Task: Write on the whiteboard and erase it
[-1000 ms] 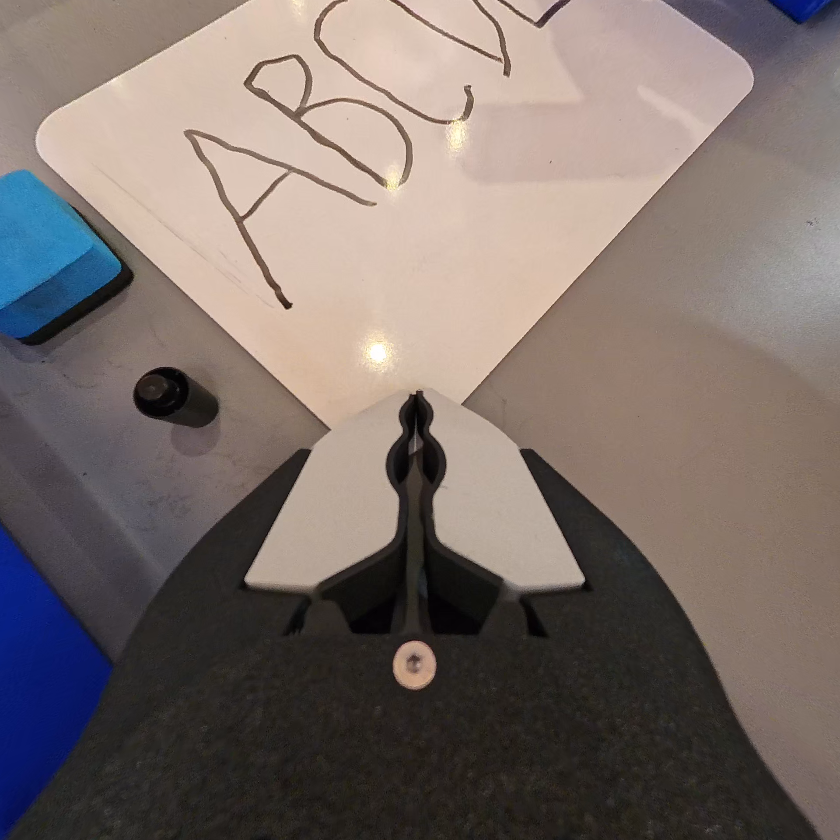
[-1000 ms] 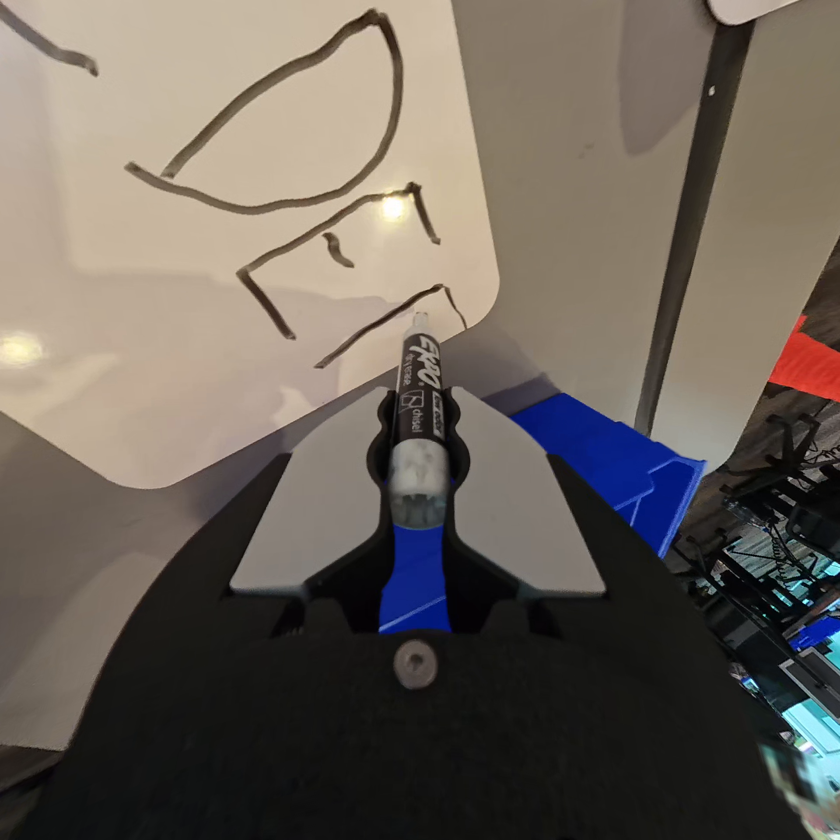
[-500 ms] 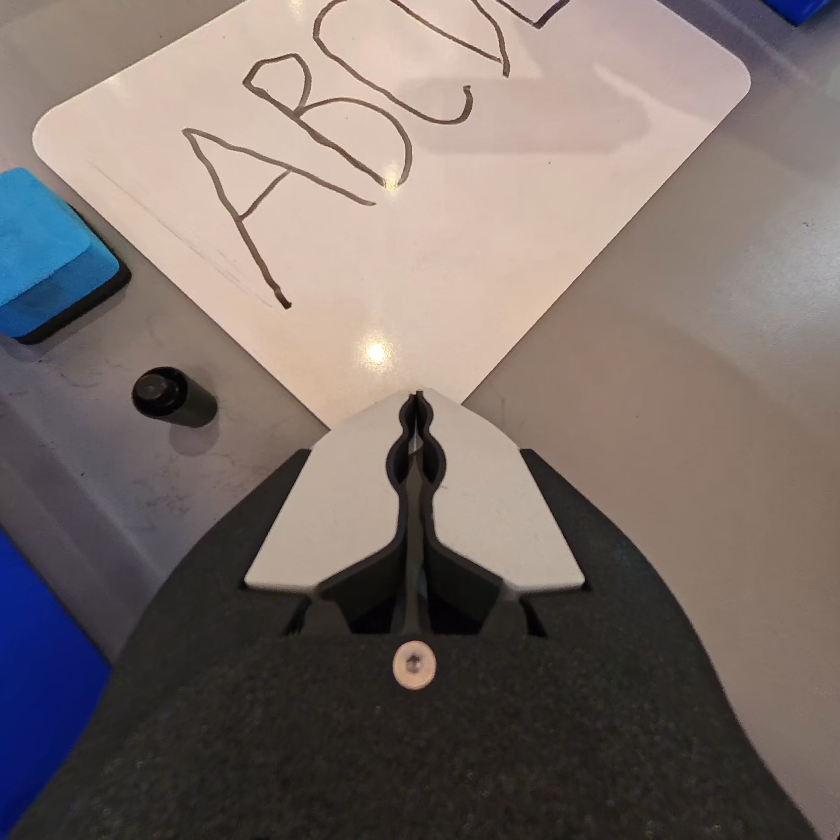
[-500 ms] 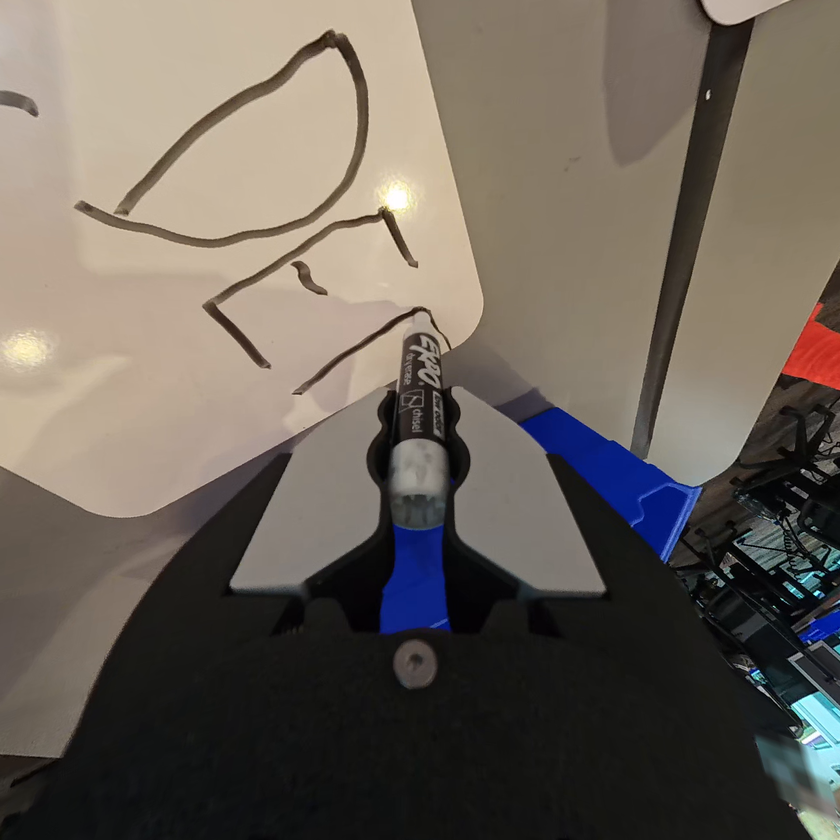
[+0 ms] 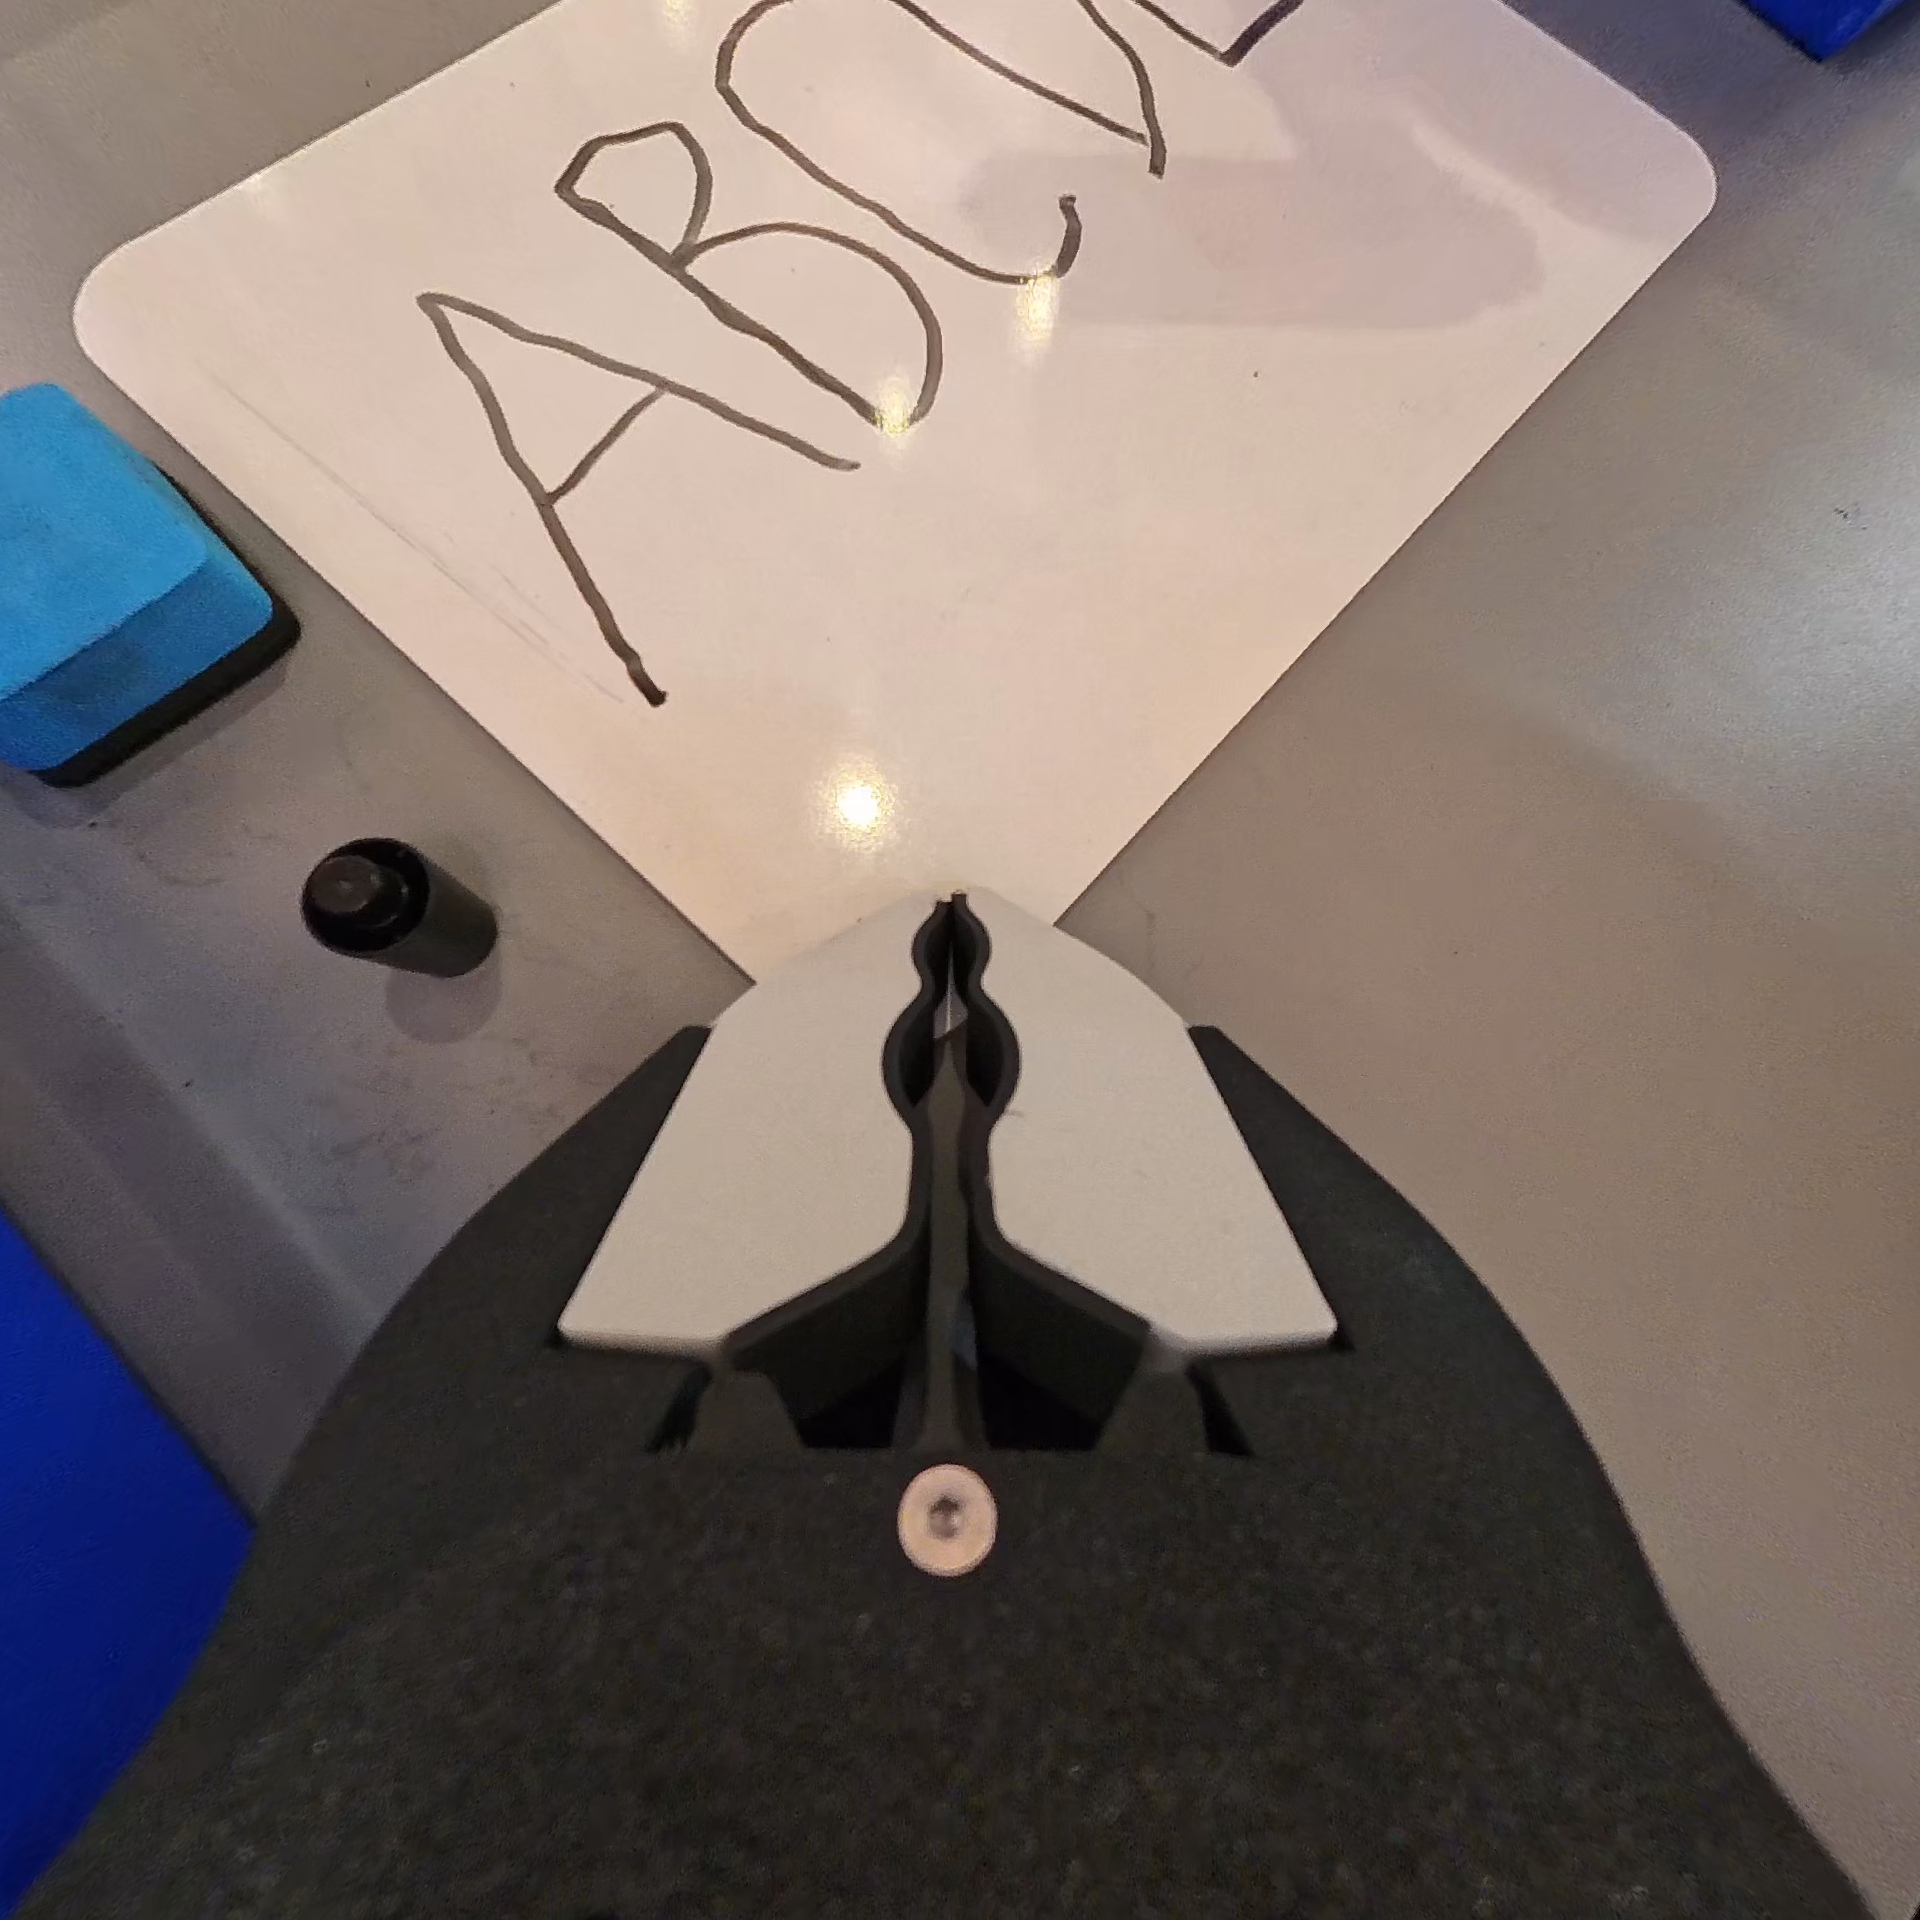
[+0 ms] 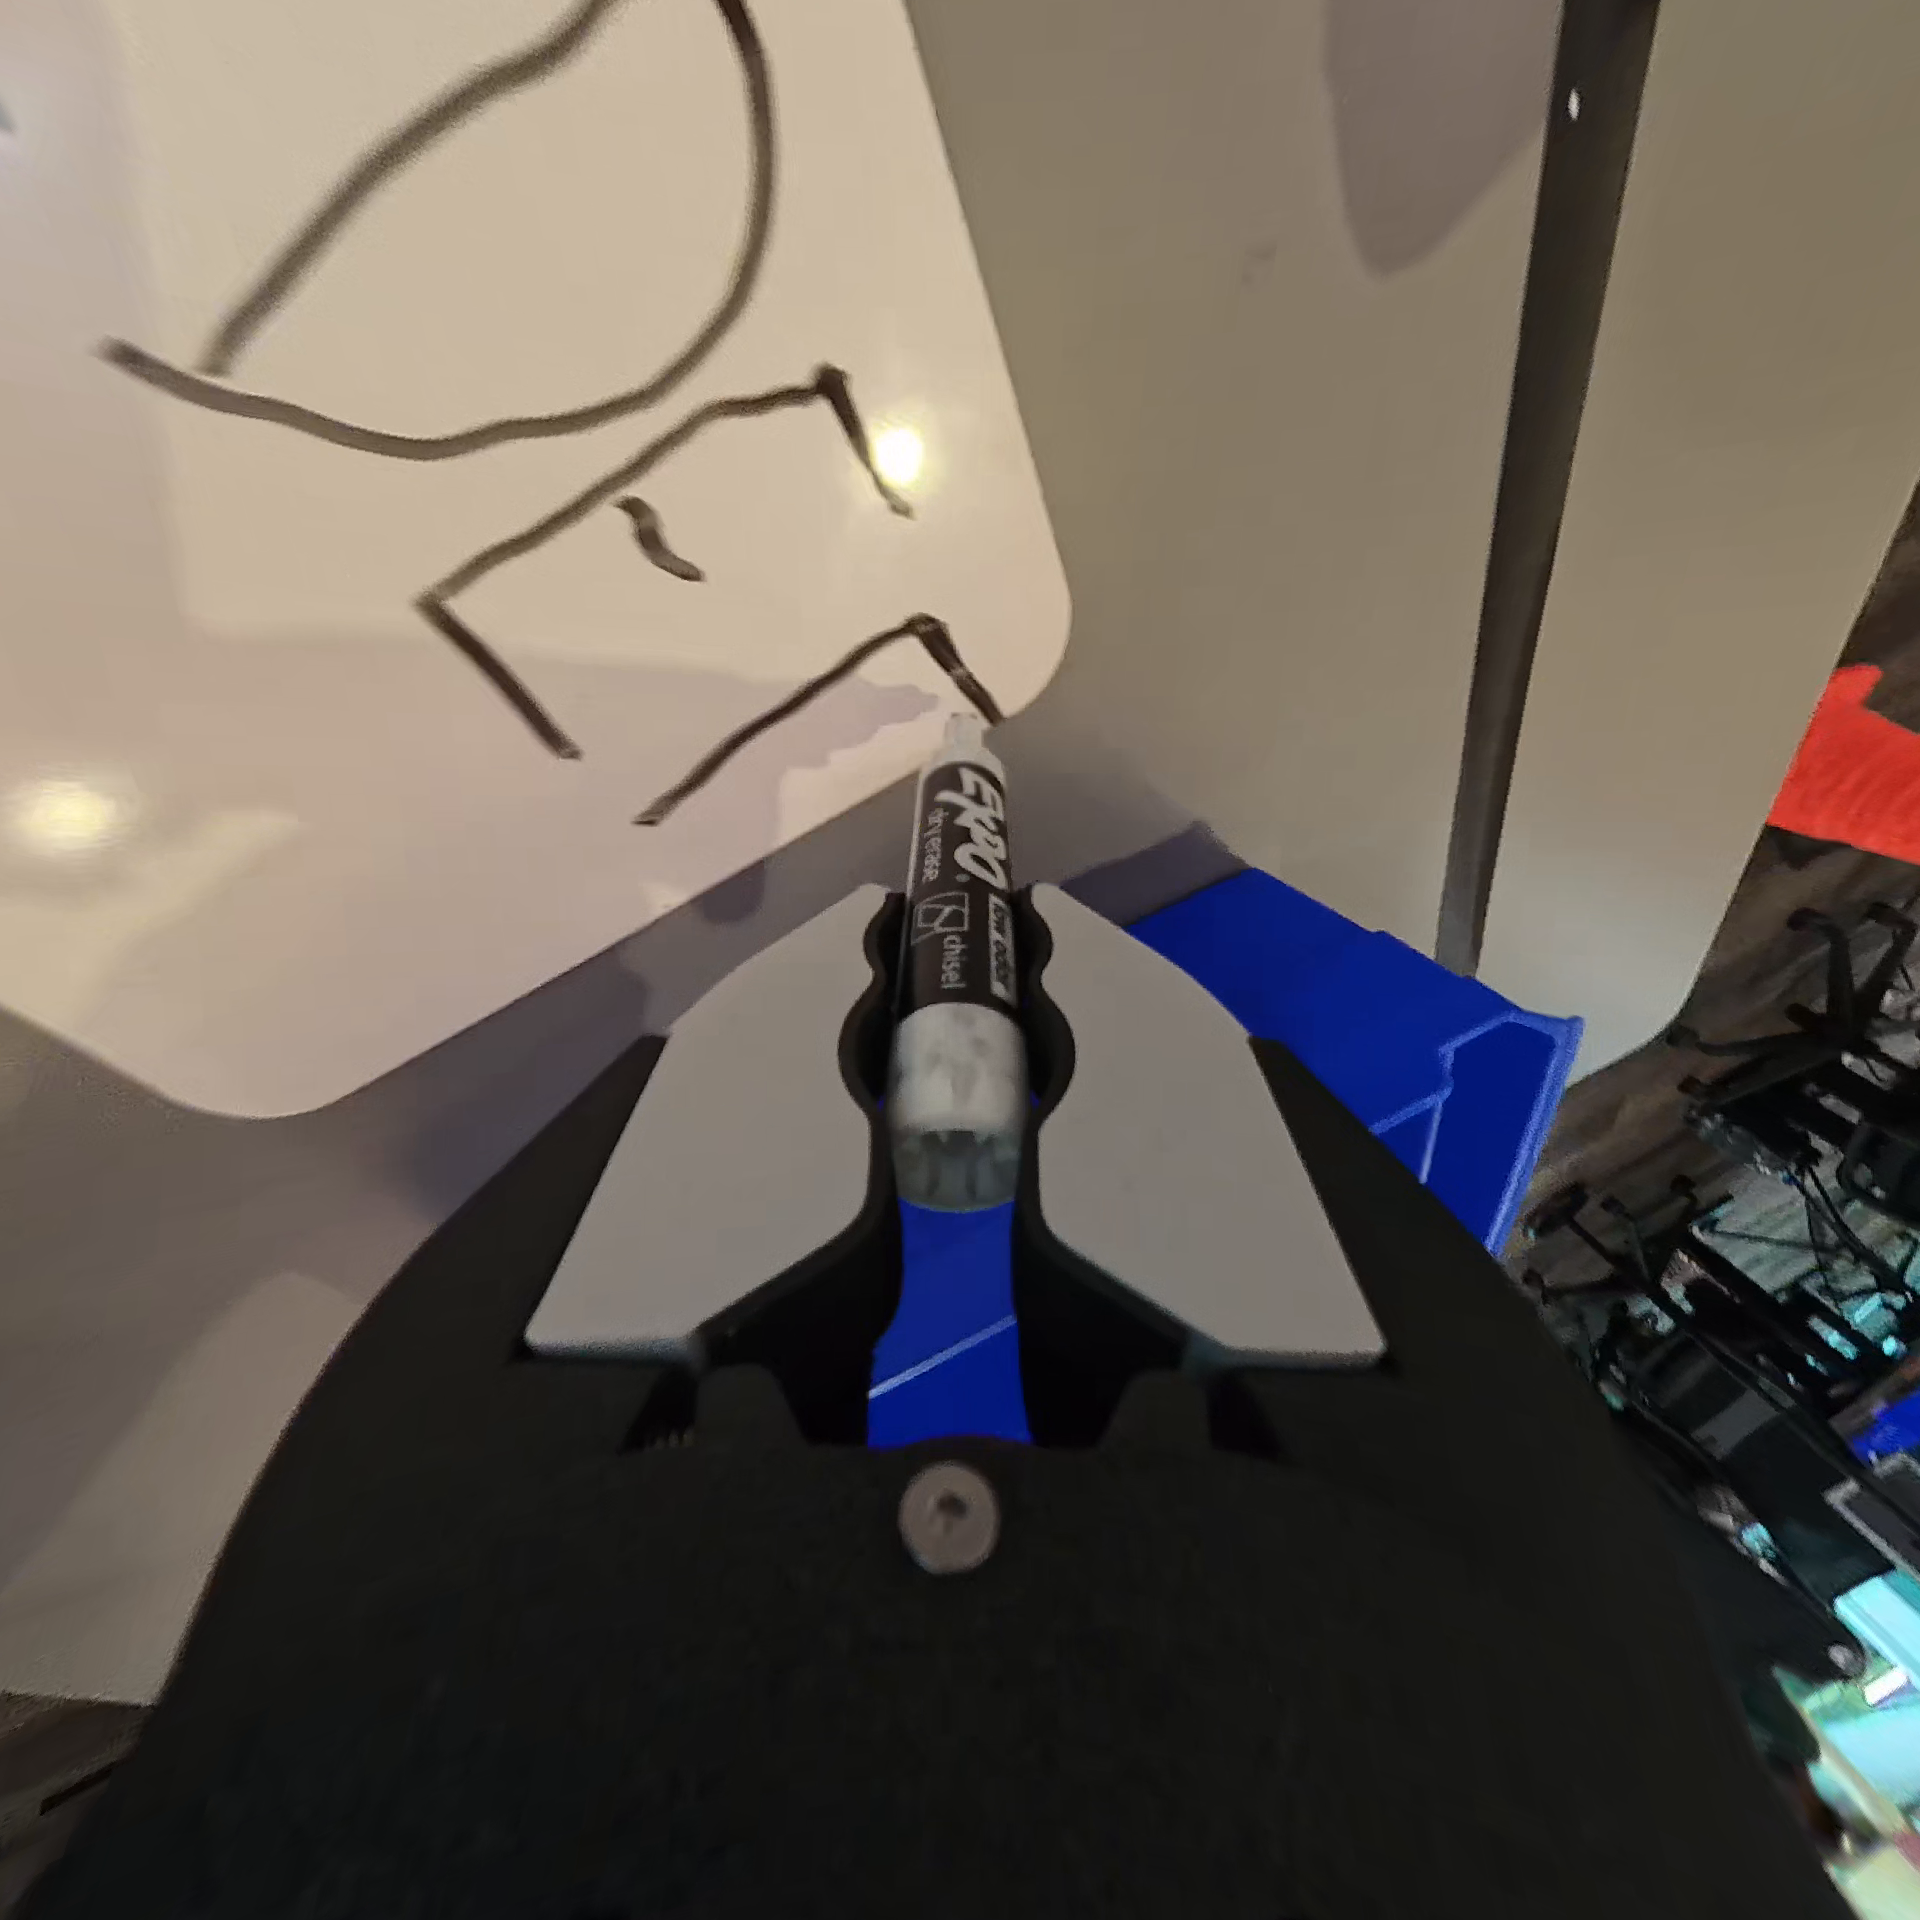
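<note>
Since the earlier frame, the marker (image 6: 956, 894) has been drawn down and right, and its tip now sits by the whiteboard's (image 6: 540, 208) lower right corner, at the end of the last black stroke. Printed lettering is carried on the marker's black barrel, and handwritten black characters are spread across the board; neither is reproduced. The right gripper (image 6: 956, 935) is pinched on the marker, whose long axis runs up the frame, tip away from the camera. The left gripper (image 5: 954, 914) is pressed together on nothing, at the whiteboard's (image 5: 1039, 623) near corner. At left, a blue eraser (image 5: 94, 582) and a black cap (image 5: 384, 904) are seen on the grey table (image 5: 1558, 935).
</note>
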A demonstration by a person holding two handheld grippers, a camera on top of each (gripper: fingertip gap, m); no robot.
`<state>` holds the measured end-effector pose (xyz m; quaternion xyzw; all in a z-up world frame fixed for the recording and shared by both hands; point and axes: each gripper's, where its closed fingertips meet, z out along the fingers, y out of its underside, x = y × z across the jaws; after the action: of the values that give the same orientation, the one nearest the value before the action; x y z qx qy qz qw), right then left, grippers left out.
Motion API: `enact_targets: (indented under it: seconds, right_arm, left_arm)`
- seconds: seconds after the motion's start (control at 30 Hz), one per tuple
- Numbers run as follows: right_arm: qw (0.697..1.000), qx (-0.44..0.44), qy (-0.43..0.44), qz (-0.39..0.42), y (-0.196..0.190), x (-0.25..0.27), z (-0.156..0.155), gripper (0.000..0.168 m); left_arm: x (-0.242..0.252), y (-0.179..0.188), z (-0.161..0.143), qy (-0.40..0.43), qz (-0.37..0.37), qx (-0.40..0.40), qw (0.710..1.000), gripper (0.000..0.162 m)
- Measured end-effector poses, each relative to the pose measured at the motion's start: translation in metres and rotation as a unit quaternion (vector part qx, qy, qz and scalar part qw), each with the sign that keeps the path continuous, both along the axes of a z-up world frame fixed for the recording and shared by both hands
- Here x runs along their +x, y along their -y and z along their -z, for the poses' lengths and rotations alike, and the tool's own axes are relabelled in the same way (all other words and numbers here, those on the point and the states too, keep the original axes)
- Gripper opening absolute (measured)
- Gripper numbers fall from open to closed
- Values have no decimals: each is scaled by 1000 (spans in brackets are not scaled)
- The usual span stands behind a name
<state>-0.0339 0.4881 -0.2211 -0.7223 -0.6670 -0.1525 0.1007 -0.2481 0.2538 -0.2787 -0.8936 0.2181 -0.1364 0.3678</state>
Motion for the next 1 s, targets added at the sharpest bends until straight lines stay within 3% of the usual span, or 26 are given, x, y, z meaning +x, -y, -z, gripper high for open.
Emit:
enact_targets:
  seconds: [0.2,0.77,0.87,1.0]
  right_arm:
    - [999,-34,-9,-21,27,-7,-1,19]
    - [999,-35,3,0,19,8,9,19]
    - [999,-10,-32,-8,17,4,-7,19]
    - [987,42,-151,-17,47,-10,-65,19]
  left_arm:
    - [0,0,0,0,0,0,1000,0]
    - [0,0,0,-1,0,1,1000,0]
    - [0,0,0,-1,0,1,1000,0]
    - [0,0,0,-1,0,1,1000,0]
